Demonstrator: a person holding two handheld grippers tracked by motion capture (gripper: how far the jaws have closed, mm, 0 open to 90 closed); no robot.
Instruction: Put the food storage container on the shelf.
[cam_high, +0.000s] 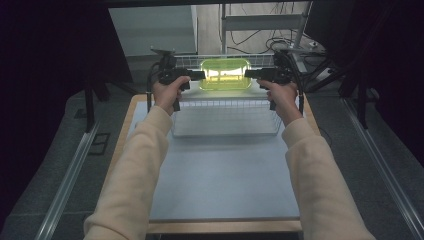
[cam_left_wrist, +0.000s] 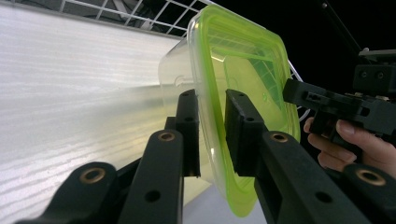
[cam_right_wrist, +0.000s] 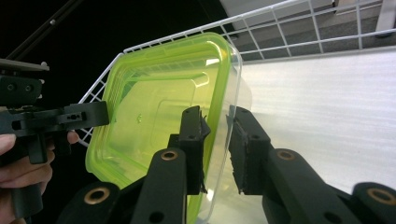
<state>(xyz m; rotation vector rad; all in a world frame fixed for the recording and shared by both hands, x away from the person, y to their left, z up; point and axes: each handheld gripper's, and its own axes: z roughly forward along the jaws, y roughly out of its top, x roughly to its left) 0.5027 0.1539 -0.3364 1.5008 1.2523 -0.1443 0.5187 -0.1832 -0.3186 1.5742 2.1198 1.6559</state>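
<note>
At the near edge of the high view, 2 forearms in cream sleeves (cam_high: 135, 170) reach forward over a pale grey table mat (cam_high: 225, 175). Past the mat sits a shallow white wire basket (cam_high: 226, 111) with a pale ribbed liner.

Above the basket's far side, a clear plastic food container with a lime-green lid (cam_high: 225, 74) is held up in the air between the 2 grippers. It is rectangular with rounded corners, tipped on edge so that the lid faces the camera, and its see-through tub points away.

The left gripper (cam_high: 196, 75) comes in level from the left. In the left gripper view its 2 black jaws are narrowed onto the container's rim, 1 on the tub side and 1 on the lid side. The right gripper (cam_high: 253, 73) mirrors it from the right, clamped on the opposite rim. Each hand (cam_high: 167, 92) wraps a pistol-style handle, wrists roughly level.
</note>
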